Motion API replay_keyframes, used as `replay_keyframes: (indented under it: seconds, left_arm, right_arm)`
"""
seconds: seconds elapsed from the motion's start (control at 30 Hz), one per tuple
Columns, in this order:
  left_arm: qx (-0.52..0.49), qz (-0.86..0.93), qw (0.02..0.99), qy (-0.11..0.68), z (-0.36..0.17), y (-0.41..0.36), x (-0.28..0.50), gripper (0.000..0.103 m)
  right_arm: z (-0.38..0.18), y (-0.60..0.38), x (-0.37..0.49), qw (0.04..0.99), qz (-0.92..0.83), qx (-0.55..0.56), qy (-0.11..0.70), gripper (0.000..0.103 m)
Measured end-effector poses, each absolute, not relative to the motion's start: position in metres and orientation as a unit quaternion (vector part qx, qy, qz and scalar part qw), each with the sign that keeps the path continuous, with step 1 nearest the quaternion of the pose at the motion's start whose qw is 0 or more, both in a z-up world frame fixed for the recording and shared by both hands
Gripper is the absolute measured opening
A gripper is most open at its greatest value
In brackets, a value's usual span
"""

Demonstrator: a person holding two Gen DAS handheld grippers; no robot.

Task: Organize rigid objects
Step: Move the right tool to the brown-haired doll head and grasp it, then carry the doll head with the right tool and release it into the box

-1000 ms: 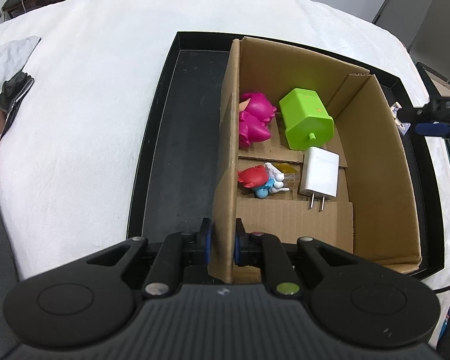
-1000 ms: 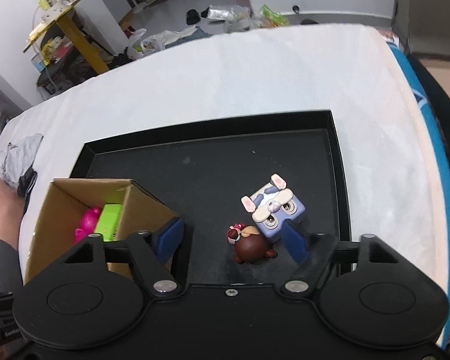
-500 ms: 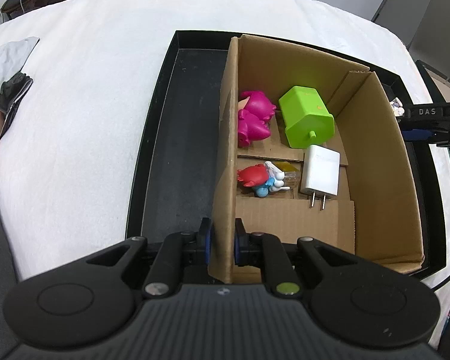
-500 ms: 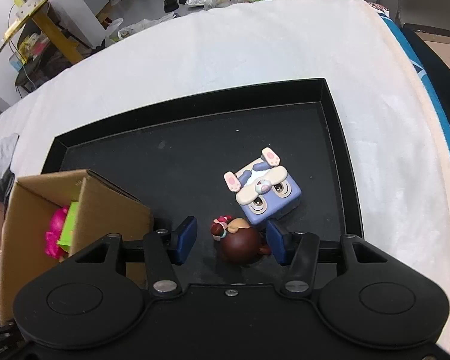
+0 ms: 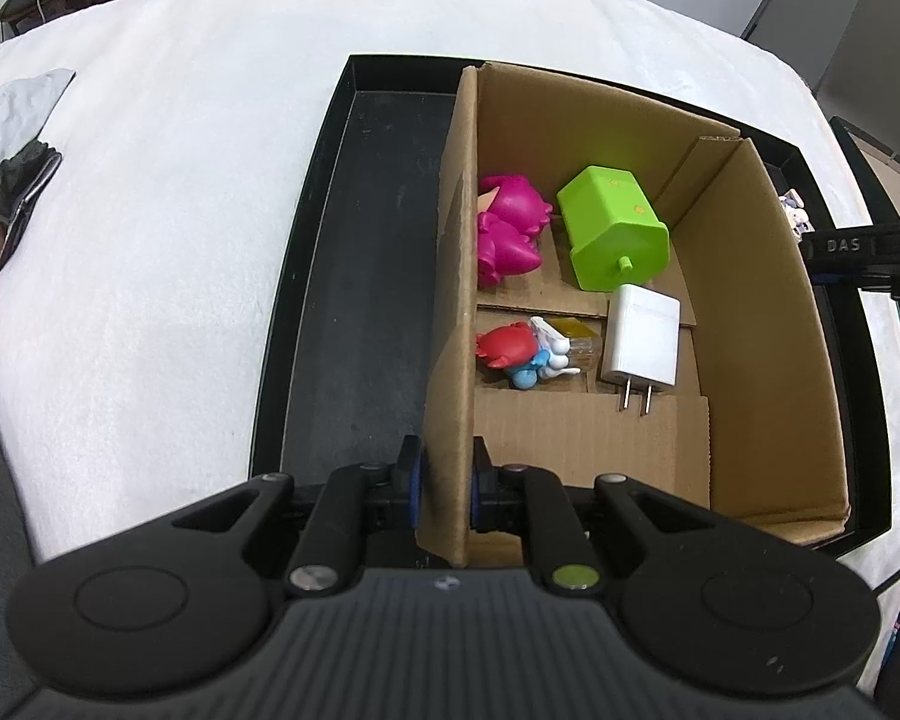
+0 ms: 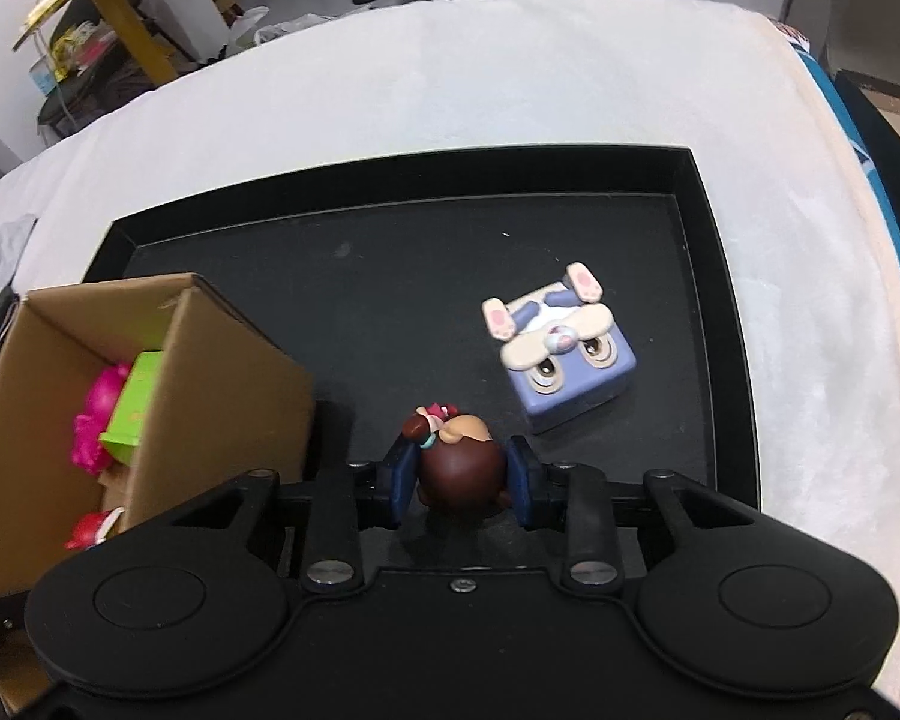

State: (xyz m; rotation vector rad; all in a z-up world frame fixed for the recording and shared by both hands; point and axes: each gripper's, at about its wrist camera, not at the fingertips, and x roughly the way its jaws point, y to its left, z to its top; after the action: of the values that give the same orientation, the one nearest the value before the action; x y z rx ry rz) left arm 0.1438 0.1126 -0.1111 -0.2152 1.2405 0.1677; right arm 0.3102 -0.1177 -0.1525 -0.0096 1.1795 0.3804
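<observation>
While the white padded table (image 6: 510, 78) carries the black tray (image 6: 714, 276), I see a cluttered floor and a yellow stand (image 6: 120, 18) behind. My left tool (image 5: 444, 480) is clenched on the cardboard box (image 5: 450, 276) wall. My right tool (image 6: 459, 474) has just been closing around the brown-haired figurine (image 6: 459, 462) on the tray; its pads touch the head. Just beside stands the bunny cube (image 6: 561, 354), and the box is close on the left.

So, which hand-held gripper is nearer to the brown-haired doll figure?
Right. The right hand-held gripper has just closed around the brown-haired doll figure; the left hand-held gripper clamps the cardboard box wall.
</observation>
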Motion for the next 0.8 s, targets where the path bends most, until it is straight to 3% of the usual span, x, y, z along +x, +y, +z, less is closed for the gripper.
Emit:
replay_keyframes:
  seconds: [0.8]
  left_arm:
    - [-0.086, 0.108, 0.808, 0.573, -0.109, 0.108, 0.142, 0.010]
  right_arm:
    - [-0.081, -0.151, 0.294, 0.837, 0.203, 0.062, 0.504, 0.031]
